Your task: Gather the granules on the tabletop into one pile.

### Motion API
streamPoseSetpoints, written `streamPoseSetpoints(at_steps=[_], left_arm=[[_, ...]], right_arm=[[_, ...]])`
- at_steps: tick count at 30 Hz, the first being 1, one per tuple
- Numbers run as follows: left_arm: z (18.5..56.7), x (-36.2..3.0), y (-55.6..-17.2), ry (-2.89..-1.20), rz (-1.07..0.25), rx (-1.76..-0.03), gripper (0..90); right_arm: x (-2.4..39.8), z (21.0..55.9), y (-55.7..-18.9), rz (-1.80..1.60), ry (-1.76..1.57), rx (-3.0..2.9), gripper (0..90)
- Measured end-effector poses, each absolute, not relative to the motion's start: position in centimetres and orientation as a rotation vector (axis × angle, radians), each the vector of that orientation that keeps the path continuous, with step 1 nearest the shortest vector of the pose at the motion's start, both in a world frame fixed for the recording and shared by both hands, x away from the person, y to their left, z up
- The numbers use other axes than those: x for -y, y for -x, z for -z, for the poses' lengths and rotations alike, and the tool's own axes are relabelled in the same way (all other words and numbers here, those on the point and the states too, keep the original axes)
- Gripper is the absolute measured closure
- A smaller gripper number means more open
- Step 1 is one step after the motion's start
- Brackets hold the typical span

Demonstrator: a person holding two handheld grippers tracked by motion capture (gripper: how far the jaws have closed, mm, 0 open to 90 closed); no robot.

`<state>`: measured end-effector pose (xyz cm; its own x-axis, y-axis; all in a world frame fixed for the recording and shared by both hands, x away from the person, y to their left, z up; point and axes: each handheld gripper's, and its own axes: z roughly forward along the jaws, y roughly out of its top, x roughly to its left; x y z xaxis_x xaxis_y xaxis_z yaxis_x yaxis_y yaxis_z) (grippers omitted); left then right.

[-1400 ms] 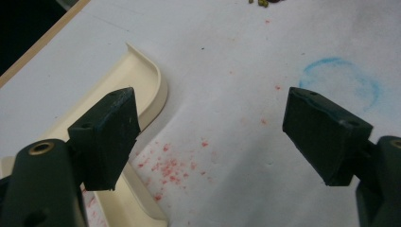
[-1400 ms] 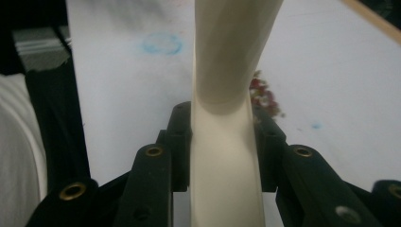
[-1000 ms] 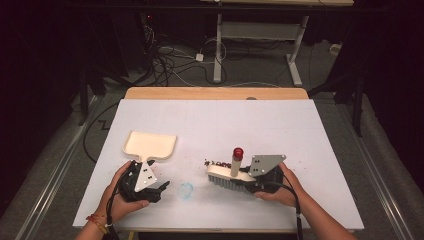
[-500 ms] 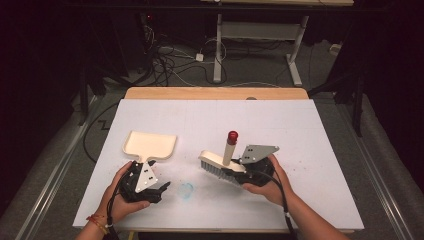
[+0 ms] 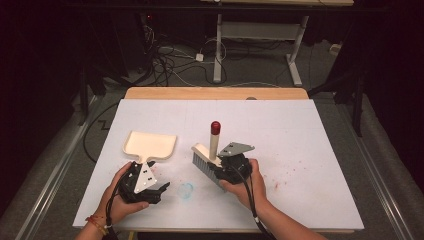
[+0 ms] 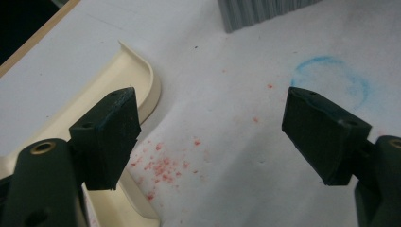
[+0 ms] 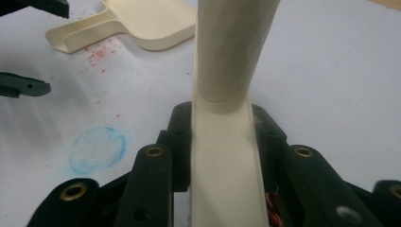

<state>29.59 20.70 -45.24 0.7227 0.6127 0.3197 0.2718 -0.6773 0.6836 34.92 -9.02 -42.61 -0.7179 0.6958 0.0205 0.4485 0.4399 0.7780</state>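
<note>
Brush [image 5: 209,159] clamped in right tool [image 5: 231,165], upright

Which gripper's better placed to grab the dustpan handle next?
Left. The left gripper, jaws open, sits beside the cream plastic dustpan; the right gripper is shut on the cream brush with grey bristles.
</note>
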Motion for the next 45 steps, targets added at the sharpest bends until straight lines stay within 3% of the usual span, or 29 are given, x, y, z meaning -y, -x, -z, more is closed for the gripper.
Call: streamPoseSetpoints(at_steps=[12, 25, 29, 34, 45], left_arm=[[45.3, -20.3, -29.5, -2.327, -0.722, -0.646, 19.5], [45.4, -20.4, -29.7, -2.328, -0.718, -0.656, 19.5], [45.5, -20.3, -29.7, -2.336, -0.714, -0.653, 19.5], [45.6, -19.9, -29.9, -2.344, -0.713, -0.649, 19.5], [45.8, -20.1, -30.1, -2.357, -0.704, -0.652, 19.5]], right_arm=[[12.4, 41.8, -33.7, -1.137, -1.038, -2.343, 67.8], [15.0, 38.5, -35.2, -1.152, -0.762, -2.313, 67.8], [16.4, 39.5, -35.9, -0.921, -0.778, -2.224, 67.8], [16.9, 41.2, -37.6, -0.893, -0.758, -2.246, 67.8], [12.9, 43.2, -41.7, -1.009, -0.448, -2.359, 67.8]])
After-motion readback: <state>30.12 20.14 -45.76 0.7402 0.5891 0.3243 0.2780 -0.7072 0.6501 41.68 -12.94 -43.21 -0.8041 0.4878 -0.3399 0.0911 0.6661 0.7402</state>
